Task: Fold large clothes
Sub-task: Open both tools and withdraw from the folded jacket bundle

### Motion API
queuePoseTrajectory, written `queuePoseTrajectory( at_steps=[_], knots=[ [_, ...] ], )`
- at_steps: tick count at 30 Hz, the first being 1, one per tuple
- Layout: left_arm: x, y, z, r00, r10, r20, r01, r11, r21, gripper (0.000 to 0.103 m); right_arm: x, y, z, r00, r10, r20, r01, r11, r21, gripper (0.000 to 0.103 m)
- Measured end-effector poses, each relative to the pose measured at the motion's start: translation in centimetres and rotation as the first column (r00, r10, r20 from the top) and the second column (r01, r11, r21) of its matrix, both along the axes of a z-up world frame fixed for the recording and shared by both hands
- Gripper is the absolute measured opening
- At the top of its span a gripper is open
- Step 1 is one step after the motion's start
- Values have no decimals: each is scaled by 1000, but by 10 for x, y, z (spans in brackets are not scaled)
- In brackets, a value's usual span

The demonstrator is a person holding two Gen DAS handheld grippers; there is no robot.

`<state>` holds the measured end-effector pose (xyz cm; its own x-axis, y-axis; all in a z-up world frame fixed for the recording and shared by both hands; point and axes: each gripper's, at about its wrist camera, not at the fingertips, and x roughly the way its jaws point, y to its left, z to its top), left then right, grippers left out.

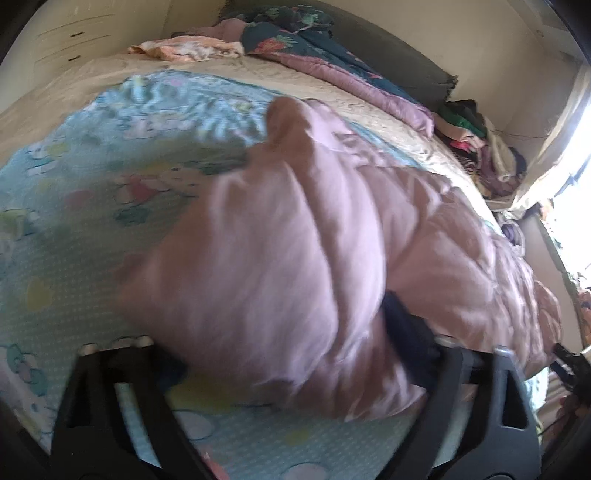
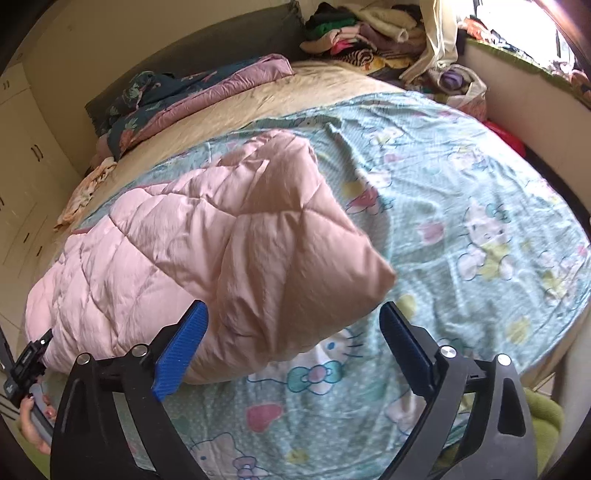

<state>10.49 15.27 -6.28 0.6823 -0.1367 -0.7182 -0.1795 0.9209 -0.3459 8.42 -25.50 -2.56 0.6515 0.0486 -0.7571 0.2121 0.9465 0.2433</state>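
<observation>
Two claws hang over a bed (image 2: 258,92) spread with a pale blue cartoon-cat sheet (image 2: 461,206), a dark floral quilt (image 2: 192,96) and a clothes heap (image 2: 369,33) far beyond them by the headboard and window, cupboards on the side wall. The right claw (image 2: 293,345) gapes wide, its blue pads clear of the pink quilted coat (image 2: 207,243) lying just ahead and to its left. The left claw (image 1: 291,347) is likewise wide apart, the blurred coat bulging between its fingers, contact unclear.
</observation>
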Motion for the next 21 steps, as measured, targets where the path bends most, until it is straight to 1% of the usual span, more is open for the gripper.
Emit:
queuePoseTrajectory(
  at_steps=[3,5,7,12,16,21],
  knots=[
    [-14,11,3,1000,14,5,-14,1000,-21,93,-6,1,6,999,28,38,-28,1000,3,97],
    [-26,14,14,999,29,23,-29,999,18,93,-11,5,12,996,47,73,-47,999,-3,98],
    [-37,15,23,998,41,41,-42,998,40,93,-16,11,16,992,75,104,-75,997,-3,99],
    [-64,15,44,994,60,88,-66,995,76,94,-36,24,27,975,132,180,-132,991,-16,99],
    [-80,7,59,990,72,117,-85,990,115,94,-52,35,36,960,155,233,-152,988,-32,99],
    [-95,-16,76,987,32,157,-55,987,148,94,-76,51,49,940,199,278,-186,980,-70,99]
  ],
)
